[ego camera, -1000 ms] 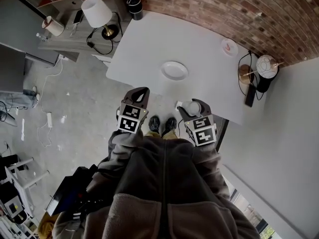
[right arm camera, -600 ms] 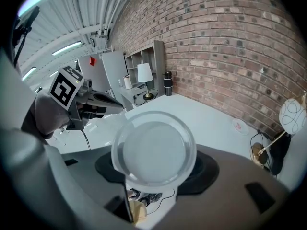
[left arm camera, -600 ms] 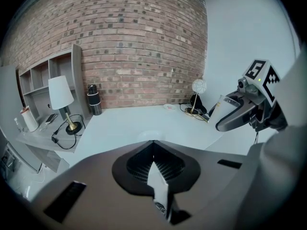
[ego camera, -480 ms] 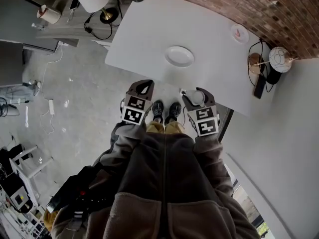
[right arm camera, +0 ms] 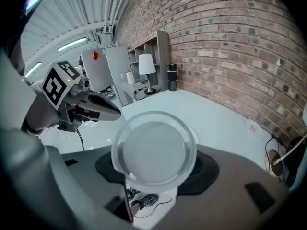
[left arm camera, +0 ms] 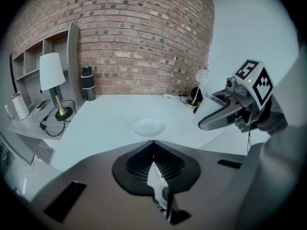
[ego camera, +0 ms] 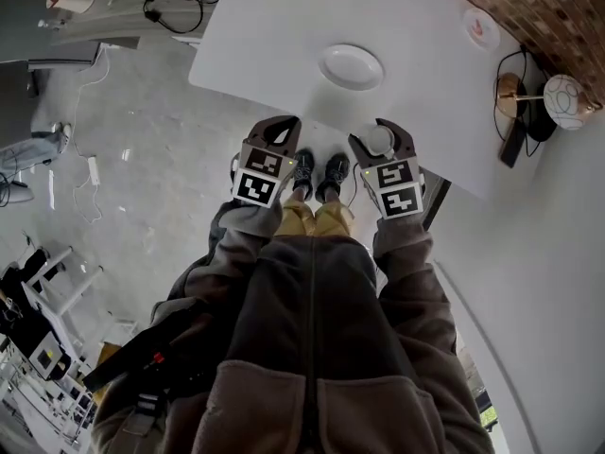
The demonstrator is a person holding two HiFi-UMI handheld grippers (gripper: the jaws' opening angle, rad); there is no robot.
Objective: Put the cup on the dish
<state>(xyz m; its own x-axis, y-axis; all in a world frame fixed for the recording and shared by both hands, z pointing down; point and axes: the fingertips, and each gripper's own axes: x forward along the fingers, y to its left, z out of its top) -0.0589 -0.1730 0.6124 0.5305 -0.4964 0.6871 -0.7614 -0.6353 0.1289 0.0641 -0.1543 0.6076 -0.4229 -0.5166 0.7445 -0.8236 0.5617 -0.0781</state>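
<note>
A white dish [ego camera: 351, 66] lies near the front edge of the white table [ego camera: 265, 36]; the left gripper view also shows the dish [left arm camera: 148, 126], ahead of the jaws. My right gripper [ego camera: 380, 132] is shut on a clear cup [ego camera: 380, 141], held over the table's front edge, short of the dish. In the right gripper view the cup [right arm camera: 154, 150] fills the space between the jaws, its mouth facing the camera. My left gripper [ego camera: 284, 124] hangs just off the table edge, left of the cup, shut with nothing in it; its jaws meet at a tip [left arm camera: 153, 142].
A small patterned saucer [ego camera: 480, 26] sits at the table's far right. A lamp [left arm camera: 52, 71] and a black bottle [left arm camera: 88, 84] stand at the far left, by a brick wall. A globe lamp [ego camera: 567, 95] and cables are off the right side. The person's shoes [ego camera: 317, 173] are below the table edge.
Both grippers and the table have slid upward and rightward in the head view. The cup stays in the right gripper, and the dish has not moved on the table.
</note>
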